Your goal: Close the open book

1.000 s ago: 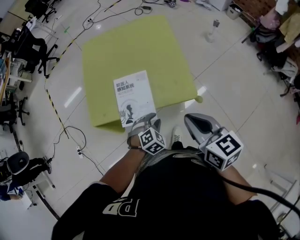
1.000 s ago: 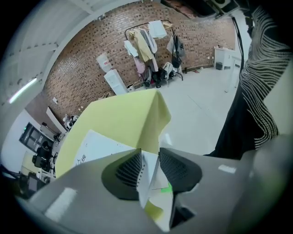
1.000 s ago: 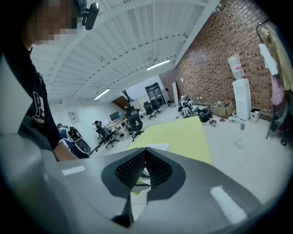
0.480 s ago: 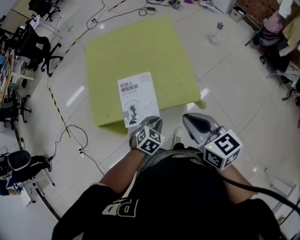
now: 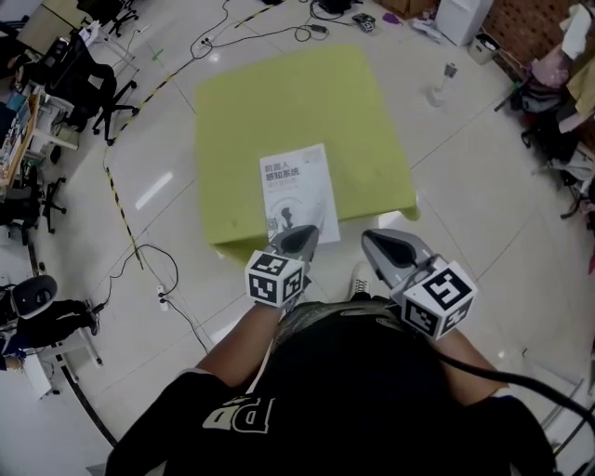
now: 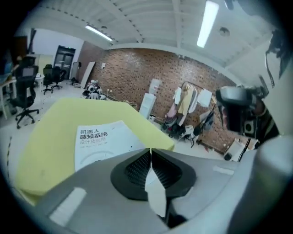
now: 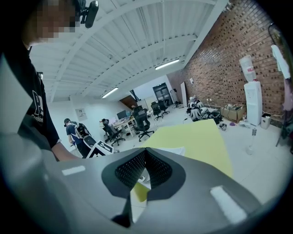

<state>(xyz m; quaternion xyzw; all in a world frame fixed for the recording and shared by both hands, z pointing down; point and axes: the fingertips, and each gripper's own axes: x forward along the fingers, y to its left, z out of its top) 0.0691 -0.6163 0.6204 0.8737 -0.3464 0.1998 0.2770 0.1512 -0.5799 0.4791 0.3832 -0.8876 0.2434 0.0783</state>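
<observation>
At far left of the head view, black office chairs [image 5: 85, 85] stand on a glossy white tiled floor [image 5: 465, 186]. A black-and-yellow striped tape line [image 5: 121, 212] and thin black cables [image 5: 153, 270] cross the floor there. Centre field is taken by a yellow-green square tabletop [image 5: 279, 102], bare except for one item. That item is a white rectangular book [image 5: 297, 191], which lies flat and closed, cover up, near the table edge closest to the person. The left gripper [image 5: 304, 234] has just been closing its jaws; the left gripper view shows the black ribbed pads [image 6: 137, 167] meeting at the tips with nothing between them. The book [image 6: 98, 141] lies beyond and below these tips. Beside it, off the table edge, the right gripper [image 5: 370, 240] likewise has its jaws together and empty, as the right gripper view [image 7: 144, 153] shows. Farther right, a small clear bottle [image 5: 446, 79] stands alone on the floor. A red brick wall [image 5: 530, 19] with heaped clothing [image 5: 548, 65] bounds the room.
</observation>
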